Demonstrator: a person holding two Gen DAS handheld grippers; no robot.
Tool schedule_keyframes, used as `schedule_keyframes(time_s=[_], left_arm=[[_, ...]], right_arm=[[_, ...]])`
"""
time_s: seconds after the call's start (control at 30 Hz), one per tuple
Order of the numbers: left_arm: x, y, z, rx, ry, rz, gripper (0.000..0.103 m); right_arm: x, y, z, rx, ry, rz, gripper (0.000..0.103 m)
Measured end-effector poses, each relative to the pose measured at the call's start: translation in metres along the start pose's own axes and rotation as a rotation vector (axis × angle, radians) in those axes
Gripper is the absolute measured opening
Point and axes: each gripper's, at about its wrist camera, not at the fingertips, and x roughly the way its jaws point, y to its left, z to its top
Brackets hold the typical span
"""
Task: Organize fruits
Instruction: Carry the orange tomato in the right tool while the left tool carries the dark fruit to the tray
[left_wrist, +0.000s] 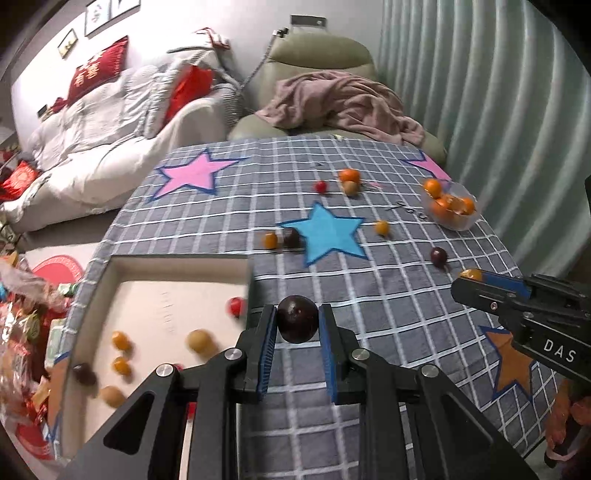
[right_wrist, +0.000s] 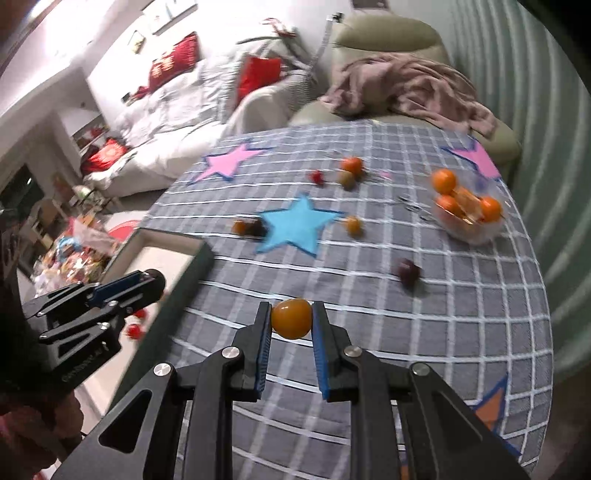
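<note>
Cream-lined and dark-walled, a shallow tray (left_wrist: 177, 273) sits at the near left edge of a table under a grey checked cloth (left_wrist: 369, 295) printed with pink, blue and orange stars. Inside it lie several small fruits: two little orange ones (left_wrist: 121, 339), two tan round ones (left_wrist: 201, 341), a dark plum-like fruit (left_wrist: 84, 373) and a red one (left_wrist: 235, 305) against the right wall (all blurred in the left wrist view).

A clear plastic bowl (left_wrist: 461, 221) at the far right of the cloth holds a heap of oranges (right_wrist: 444, 181), one riding on top at its far rim.

Loose fruit is scattered between the two containers: an orange with a tan fruit just beside it (left_wrist: 349, 175), a small red fruit (left_wrist: 320, 185), a small orange fruit touching a dark one (left_wrist: 271, 240) at the blue star's left point, another small orange one (left_wrist: 382, 226) to the star's right, and a dark plum (left_wrist: 439, 254) nearer the camera.

Left gripper (left_wrist: 297, 320): blue-padded jaws closed to a narrow gap on a dark purple plum (left_wrist: 297, 319), held above the cloth just right of the tray's wall. Right gripper (right_wrist: 291, 319): jaws likewise pinched around a small orange fruit (right_wrist: 291, 318), held over the cloth's near middle, well apart from the bowl.
</note>
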Motion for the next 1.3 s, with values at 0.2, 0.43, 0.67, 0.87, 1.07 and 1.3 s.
schedule_keyframes(time_s=[0.2, 0.43, 0.67, 0.87, 1.07, 1.3], left_arm=[[-0.019, 0.041, -0.012, -0.052, -0.011, 0.035, 0.024], [-0.035, 0.083, -0.025, -0.100, -0.013, 0.076, 0.024], [-0.047, 0.125, -0.041, -0.142, -0.009, 0.118, 0.024], [-0.046, 0.148, -0.058, -0.164, 0.020, 0.139, 0.024], [-0.039, 0.156, -0.076, -0.159, 0.063, 0.144, 0.024], [-0.028, 0.155, -0.090, -0.148, 0.108, 0.143, 0.024]], right_arm=[[0.005, 0.054, 0.008, -0.070, 0.007, 0.051, 0.023], [0.014, 0.106, 0.012, -0.124, 0.030, 0.104, 0.023], [0.021, 0.143, 0.015, -0.172, 0.051, 0.136, 0.023], [0.034, 0.169, 0.013, -0.201, 0.080, 0.158, 0.023], [0.046, 0.186, 0.005, -0.227, 0.116, 0.180, 0.023], [0.060, 0.198, -0.009, -0.241, 0.162, 0.202, 0.023]])
